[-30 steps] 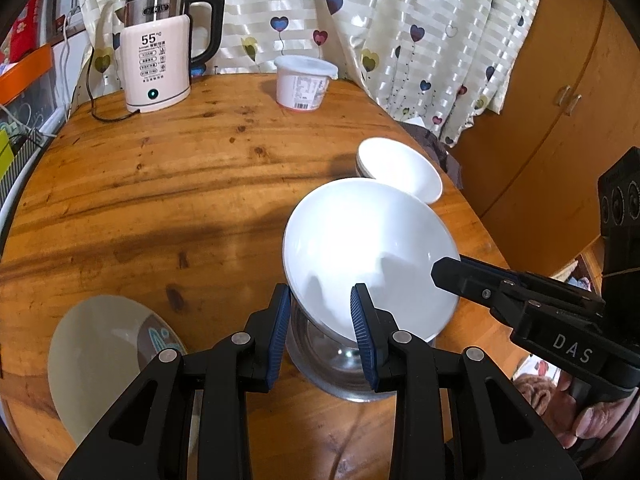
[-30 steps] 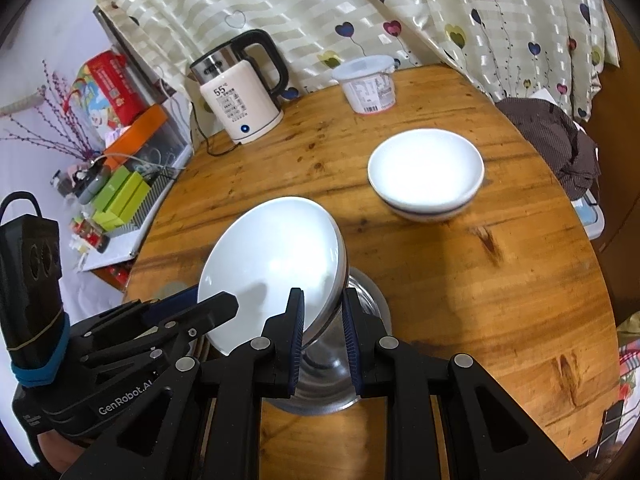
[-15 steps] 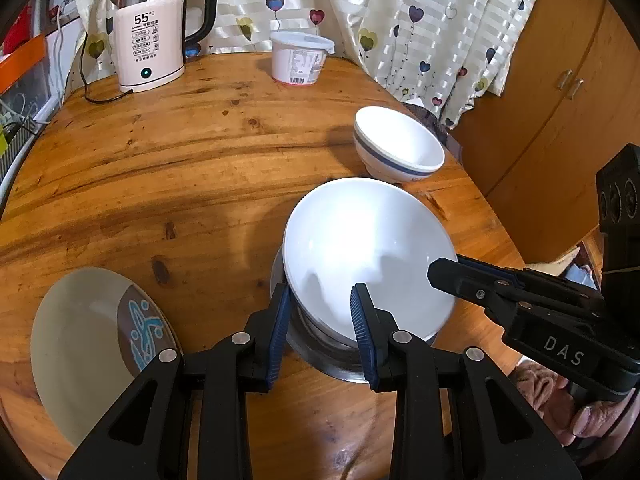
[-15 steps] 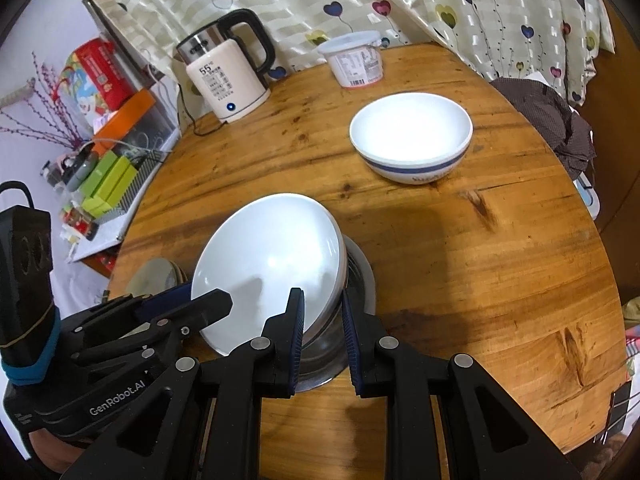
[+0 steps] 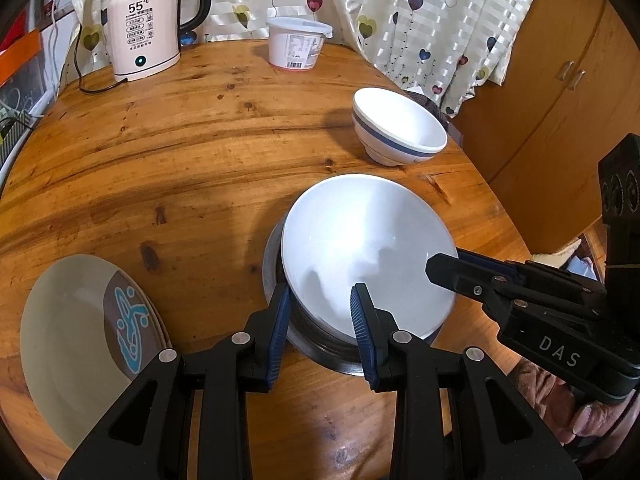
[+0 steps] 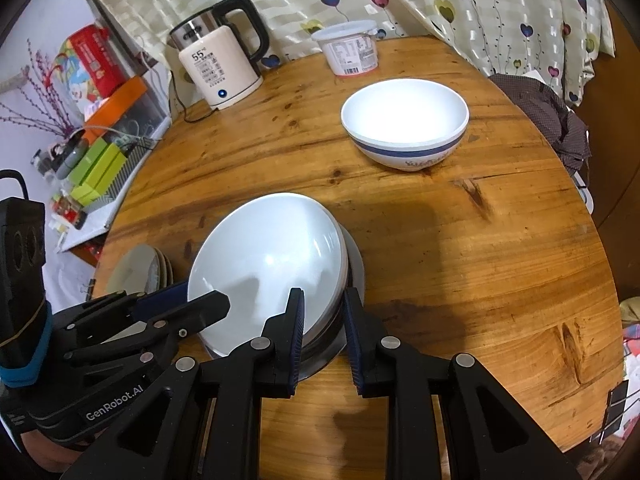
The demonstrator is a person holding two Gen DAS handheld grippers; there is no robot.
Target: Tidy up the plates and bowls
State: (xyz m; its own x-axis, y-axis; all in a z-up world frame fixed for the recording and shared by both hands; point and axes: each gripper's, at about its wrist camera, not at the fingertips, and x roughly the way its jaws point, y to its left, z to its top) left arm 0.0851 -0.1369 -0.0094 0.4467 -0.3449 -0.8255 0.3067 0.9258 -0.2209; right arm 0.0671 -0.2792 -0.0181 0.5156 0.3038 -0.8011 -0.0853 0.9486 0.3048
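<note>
White bowl: the large white bowl sits tilted inside the steel bowl, near the front edge of the round wooden tabletop.
Left hand-held gripper: the left hand-held gripper has its blue-padded fingers parted around the near rim of the white bowl; the gap is moderate, and whether the pads touch the rim cannot be told.
Right hand-held gripper: the right hand-held gripper straddles the right-hand rims of the nested bowls, jaws narrowly apart; a firm pinch cannot be confirmed.
Blue-banded bowl: the blue-banded bowl stands upright farther back on the tabletop, well apart from the nested pair.
Plates: a stack of plates, the top one grey with a brown patch and a blue motif, lies at the left edge of the tabletop.
Back of tabletop: an electric kettle and a lidded white tub stand before the heart-print curtain.
</note>
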